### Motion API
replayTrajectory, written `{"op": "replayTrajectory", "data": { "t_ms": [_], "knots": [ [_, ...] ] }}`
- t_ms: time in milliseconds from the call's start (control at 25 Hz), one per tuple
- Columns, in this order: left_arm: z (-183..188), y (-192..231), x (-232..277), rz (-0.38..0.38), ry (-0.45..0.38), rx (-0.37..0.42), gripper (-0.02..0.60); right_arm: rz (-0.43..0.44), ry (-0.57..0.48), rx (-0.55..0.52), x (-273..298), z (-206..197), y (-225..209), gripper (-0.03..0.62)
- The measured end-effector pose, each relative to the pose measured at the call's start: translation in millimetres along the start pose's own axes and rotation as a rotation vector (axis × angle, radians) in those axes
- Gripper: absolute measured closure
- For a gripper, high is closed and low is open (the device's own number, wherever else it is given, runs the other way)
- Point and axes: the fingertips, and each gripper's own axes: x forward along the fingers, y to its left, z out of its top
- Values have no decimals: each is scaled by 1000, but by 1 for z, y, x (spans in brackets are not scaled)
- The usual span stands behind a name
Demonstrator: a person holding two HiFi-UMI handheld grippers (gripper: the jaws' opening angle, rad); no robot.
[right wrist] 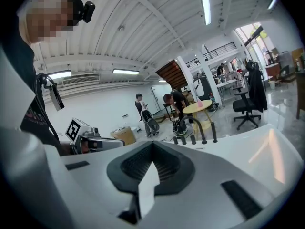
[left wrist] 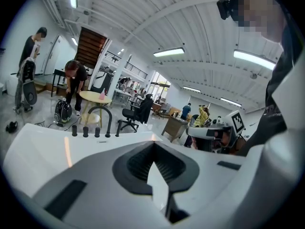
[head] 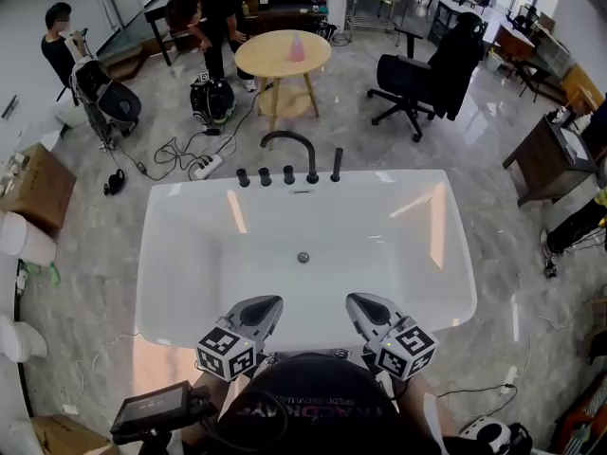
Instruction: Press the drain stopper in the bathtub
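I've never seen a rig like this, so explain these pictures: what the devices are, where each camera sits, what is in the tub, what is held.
No robot here: a person holds a two-jaw gripper in each hand. The head view comes from a camera on the person's head, looking down at the left gripper and right gripper above the near rim of a white bathtub. The other two pictures come from cameras riding on each gripper, looking along its jaws. On the tub floor sits the round drain stopper; a black faucet stands at the far rim. Both grippers' jaws are together, holding nothing.
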Motion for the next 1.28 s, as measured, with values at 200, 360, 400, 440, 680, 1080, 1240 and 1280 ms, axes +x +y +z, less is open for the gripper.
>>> {"op": "replayTrajectory", "data": {
  "t_ms": [200,360,400,440,680,1080,1240,1280],
  "knots": [
    [-10,-5,-3,6,2,-51,574,60,41,50,16,-14,21,579],
    [-13,-3,-6,7,4,-57,574,72,56,22,23,-15,30,579],
    [-13,-2,-7,10,2,-58,574,72,56,23,24,-15,31,579],
    [-13,-2,-7,12,1,-59,574,73,56,26,24,-15,31,579],
    [-11,-12,-7,9,5,-41,574,79,49,46,16,-16,31,579],
    [-13,-13,-12,19,1,-45,574,106,60,28,19,-17,39,579],
    [-14,-13,-13,20,1,-43,574,113,63,20,19,-17,41,579],
    [-13,-13,-14,21,1,-42,574,114,63,19,19,-17,42,579]
  ]
}}
